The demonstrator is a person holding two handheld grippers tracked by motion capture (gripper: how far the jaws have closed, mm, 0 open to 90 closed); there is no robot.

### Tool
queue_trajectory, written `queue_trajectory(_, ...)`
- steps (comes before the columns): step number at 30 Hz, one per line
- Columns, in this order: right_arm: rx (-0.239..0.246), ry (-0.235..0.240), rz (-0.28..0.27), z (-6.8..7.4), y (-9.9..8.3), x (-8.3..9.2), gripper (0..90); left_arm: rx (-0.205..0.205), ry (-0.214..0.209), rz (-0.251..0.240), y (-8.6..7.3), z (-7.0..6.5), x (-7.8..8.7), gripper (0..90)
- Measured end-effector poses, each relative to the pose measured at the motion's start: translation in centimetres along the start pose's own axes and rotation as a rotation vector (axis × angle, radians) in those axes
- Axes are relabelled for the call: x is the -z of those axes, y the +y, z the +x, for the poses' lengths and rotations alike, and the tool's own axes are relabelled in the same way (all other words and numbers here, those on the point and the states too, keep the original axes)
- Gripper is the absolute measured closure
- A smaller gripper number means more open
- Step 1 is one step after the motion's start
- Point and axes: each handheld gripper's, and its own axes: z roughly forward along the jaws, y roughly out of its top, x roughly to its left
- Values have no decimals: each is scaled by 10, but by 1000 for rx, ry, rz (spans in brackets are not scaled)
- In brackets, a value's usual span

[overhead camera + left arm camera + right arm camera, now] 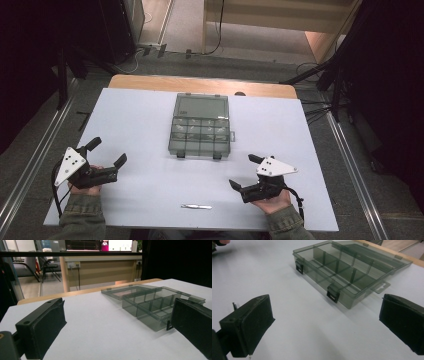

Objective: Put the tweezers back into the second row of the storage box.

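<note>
A smoky clear compartment box (200,134) lies in the middle of the white table (140,125), its lid folded flat toward the far side and its two black latches facing me. The compartments look empty. My left gripper (107,151) rests open at the near left, well apart from the box. My right gripper (244,171) rests open at the near right, just short of the box's right front corner. In the left gripper view the box (155,303) sits beyond the wide-apart jaws of my left gripper (115,325). The right gripper view shows the box (347,267) ahead of my right gripper (324,325), nothing between the jaws.
A slim pair of metal tweezers (196,206) lies near the front edge, between my two hands. A bare wooden strip (200,85) runs along the table's far edge. Dark stands and cables flank the table on both sides.
</note>
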Motion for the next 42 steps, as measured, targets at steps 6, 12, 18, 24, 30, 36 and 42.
queue_trajectory(6, 17, 45, 45, 8, 4, -9, 0, 2, -2, 1, 0, 0, 0, 0)
queue_trajectory(12, 43, 106, 94, 20, 9, -19, 0, 1, -1, 1, 0, 0, 0, 0)
queue_trajectory(18, 75, 149, 152, 30, 15, -28, 0, -2, -2, 5, 0, 0, 0, 0)
queue_trajectory(24, 110, 180, 198, 39, 20, -36, 0, -2, -1, 7, 0, -1, 0, 0)
queue_trajectory(30, 148, 212, 240, 48, 25, -44, 0, -3, -1, 6, 0, -1, 0, 0)
queue_trajectory(36, 179, 233, 266, 57, 32, -50, 0, -7, -1, 9, 0, -1, 0, 0)
queue_trajectory(42, 217, 243, 318, 66, 37, -59, 0, -7, -2, 9, 0, -1, 0, 0)
